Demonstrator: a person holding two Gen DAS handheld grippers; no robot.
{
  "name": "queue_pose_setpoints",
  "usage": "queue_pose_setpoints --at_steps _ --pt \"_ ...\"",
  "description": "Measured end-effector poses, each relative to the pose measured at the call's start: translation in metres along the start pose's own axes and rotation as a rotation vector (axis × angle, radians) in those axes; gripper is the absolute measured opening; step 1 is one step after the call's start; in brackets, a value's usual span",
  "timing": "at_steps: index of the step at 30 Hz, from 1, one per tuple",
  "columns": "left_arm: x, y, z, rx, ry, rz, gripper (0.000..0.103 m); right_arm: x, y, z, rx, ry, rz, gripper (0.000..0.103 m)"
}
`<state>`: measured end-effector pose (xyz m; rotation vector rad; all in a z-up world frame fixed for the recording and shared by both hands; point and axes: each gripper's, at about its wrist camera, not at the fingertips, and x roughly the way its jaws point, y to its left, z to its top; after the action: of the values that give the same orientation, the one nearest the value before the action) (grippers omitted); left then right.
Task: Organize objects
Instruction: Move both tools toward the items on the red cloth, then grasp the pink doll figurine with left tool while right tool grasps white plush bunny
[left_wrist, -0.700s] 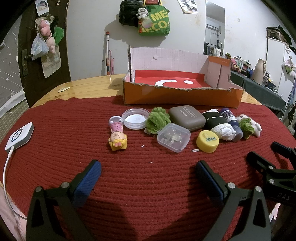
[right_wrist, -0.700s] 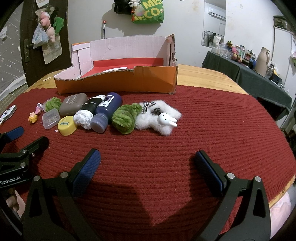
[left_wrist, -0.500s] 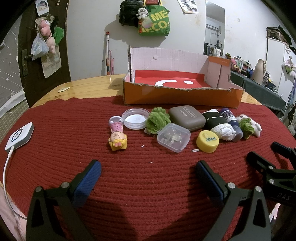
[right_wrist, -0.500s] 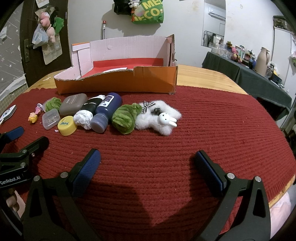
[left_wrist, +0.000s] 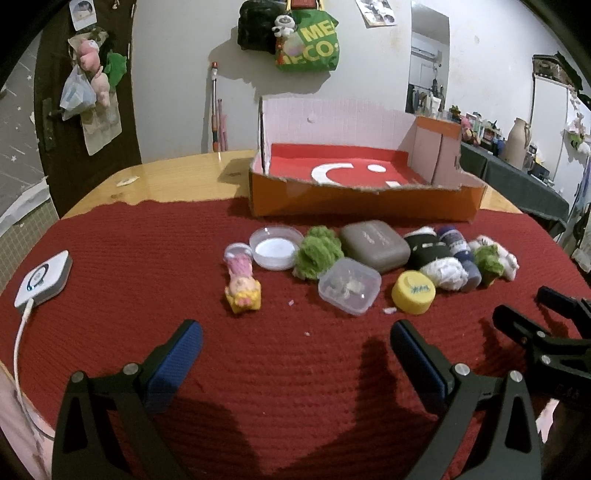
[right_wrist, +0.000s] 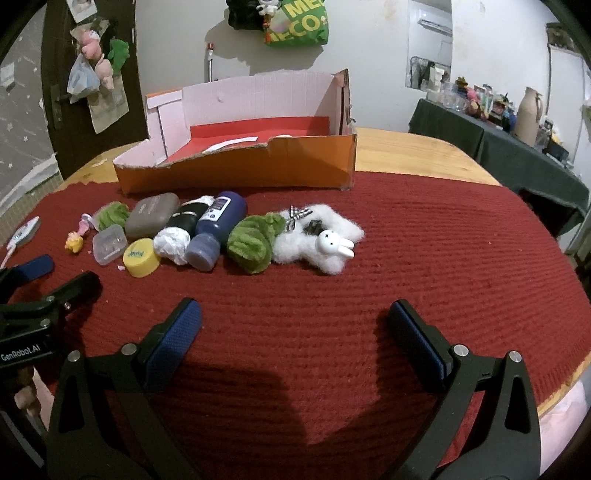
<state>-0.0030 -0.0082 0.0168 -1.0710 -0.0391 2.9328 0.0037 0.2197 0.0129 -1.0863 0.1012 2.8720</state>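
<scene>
Both your left gripper (left_wrist: 295, 341) and right gripper (right_wrist: 295, 321) stand wide and empty above the red mat (left_wrist: 129, 266). Take first the nearest piece, the clear plastic case (left_wrist: 349, 286), then carry it to the orange box (left_wrist: 365, 194) behind the row. Nothing differs from the earlier frames.

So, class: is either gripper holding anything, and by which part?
Nothing is held. The left gripper and right gripper are both open over bare red mat.
</scene>
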Motion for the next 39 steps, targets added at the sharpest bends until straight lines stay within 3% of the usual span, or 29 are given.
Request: queue_pose_setpoints --at_steps 11,21,27,33,39 --pt "0.007 0.028 0.026 -0.006 0.047 -0.036 0.103 0.003 -0.022 0.029 -0.053 0.001 -0.034 0.103" --pt "0.031 0.045 0.033 0.037 0.138 -0.066 0.102 0.029 -0.046 0.044 -0.126 0.138 0.008 0.103" --pt "0.042 0.05 0.036 0.03 0.183 -0.084 0.093 0.044 -0.044 0.045 -0.181 0.193 0.042 0.103" --pt "0.049 0.044 0.041 0.096 0.187 -0.089 0.085 0.058 -0.043 0.055 -0.206 0.229 0.104 0.103" --pt "0.05 0.038 0.045 0.123 0.165 -0.13 0.061 0.064 -0.04 0.064 -0.219 0.228 0.145 0.092"
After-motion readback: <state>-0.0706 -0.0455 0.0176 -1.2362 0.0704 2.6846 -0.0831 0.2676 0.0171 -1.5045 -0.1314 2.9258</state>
